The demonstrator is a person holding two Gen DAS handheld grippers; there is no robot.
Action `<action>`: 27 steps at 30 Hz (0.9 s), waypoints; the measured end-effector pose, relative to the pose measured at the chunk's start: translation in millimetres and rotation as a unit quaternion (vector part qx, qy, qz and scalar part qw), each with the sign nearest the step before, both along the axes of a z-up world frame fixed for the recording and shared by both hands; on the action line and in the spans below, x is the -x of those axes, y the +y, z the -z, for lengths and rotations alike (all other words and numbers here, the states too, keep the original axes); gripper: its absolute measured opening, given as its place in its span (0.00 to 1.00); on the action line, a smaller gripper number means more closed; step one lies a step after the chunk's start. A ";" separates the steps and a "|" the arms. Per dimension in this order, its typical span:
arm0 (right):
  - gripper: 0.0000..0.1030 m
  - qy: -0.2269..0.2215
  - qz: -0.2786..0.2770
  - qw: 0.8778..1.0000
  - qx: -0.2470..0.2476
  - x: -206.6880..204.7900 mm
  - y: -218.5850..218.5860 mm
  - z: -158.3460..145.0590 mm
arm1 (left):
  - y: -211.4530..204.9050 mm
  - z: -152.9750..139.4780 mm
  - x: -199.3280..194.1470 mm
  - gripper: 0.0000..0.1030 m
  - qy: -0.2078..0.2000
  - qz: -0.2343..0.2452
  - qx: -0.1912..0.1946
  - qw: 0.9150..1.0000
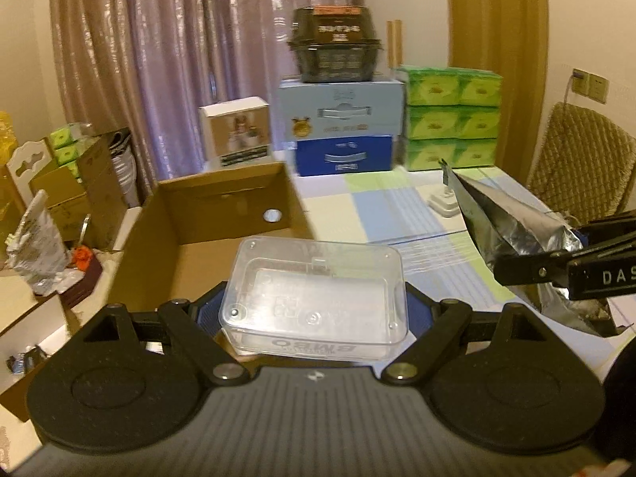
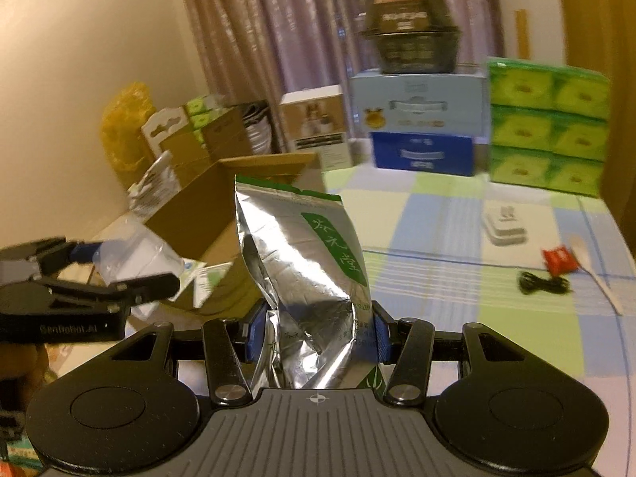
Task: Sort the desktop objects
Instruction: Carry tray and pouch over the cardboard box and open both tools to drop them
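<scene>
Clear plastic box (image 1: 314, 298) in left claw (image 1: 314, 314), crinkled silver pouch (image 2: 306, 278) in right claw (image 2: 316, 338)

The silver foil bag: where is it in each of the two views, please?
Left wrist view: silver foil bag at the right edge, clamped by the right gripper.
Right wrist view: the bag stands at centre, between the fingers.
Shared landmark: the open cardboard box, left of the bag in both.

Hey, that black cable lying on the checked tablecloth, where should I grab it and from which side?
Judging from the right wrist view, take the black cable across the middle of its bundled coil, coming straight down from above. It lies flat on the tablecloth, so no side gives purchase. Close by are the red packet and white spoon.
</scene>
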State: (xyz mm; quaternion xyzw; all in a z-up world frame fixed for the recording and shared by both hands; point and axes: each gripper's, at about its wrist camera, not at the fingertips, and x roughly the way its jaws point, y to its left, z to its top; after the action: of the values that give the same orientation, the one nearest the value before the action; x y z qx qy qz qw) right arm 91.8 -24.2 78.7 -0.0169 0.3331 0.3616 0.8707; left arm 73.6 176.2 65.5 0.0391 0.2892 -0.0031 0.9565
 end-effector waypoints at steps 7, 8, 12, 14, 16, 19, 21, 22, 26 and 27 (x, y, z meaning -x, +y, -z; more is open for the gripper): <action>0.47 -0.002 -0.052 0.999 0.007 -7.9 54.9 -10.8 | 62.6 -12.8 -5.2 0.82 0.001 -0.032 -0.015 0.999; 0.47 0.001 -0.058 0.998 0.005 -11.1 63.6 -12.8 | 71.5 -14.3 -7.1 0.82 0.002 -0.037 -0.017 0.999; 0.47 0.024 -0.076 0.997 -0.011 -23.9 95.5 -17.7 | 97.7 -19.0 -18.2 0.82 0.008 -0.043 -0.016 0.999; 0.47 0.032 -0.084 0.996 -0.016 -29.0 110.0 -19.4 | 108.1 -19.0 -24.5 0.82 0.010 -0.040 -0.011 0.999; 0.47 0.037 -0.088 0.995 -0.019 -35.2 124.2 -20.2 | 113.4 -17.0 -31.6 0.82 0.014 -0.033 -0.009 0.999; 0.48 0.050 -0.083 0.995 -0.023 -44.6 139.1 -16.4 | 119.1 -10.7 -42.9 0.82 0.021 -0.021 -0.005 1.000; 0.47 0.060 -0.079 0.995 -0.024 -51.0 146.6 -12.2 | 122.4 -6.4 -49.8 0.82 0.025 -0.016 0.000 1.000; 0.47 0.062 -0.077 0.995 -0.023 -54.0 150.2 -9.6 | 124.2 -3.6 -53.0 0.82 0.028 -0.016 -0.001 0.999; 0.47 0.071 -0.068 0.995 -0.024 -67.0 158.2 -1.7 | 129.8 6.7 -64.6 0.82 0.040 -0.013 -0.003 0.999; 0.47 0.074 -0.066 0.995 -0.026 -69.9 159.8 0.6 | 130.3 9.0 -67.4 0.82 0.043 -0.011 -0.005 0.999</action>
State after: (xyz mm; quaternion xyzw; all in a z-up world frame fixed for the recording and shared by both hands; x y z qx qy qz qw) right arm 161.8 135.6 78.1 0.0104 0.3853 0.4271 0.8180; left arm 141.0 306.5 56.6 0.0401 0.3304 0.0071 0.9430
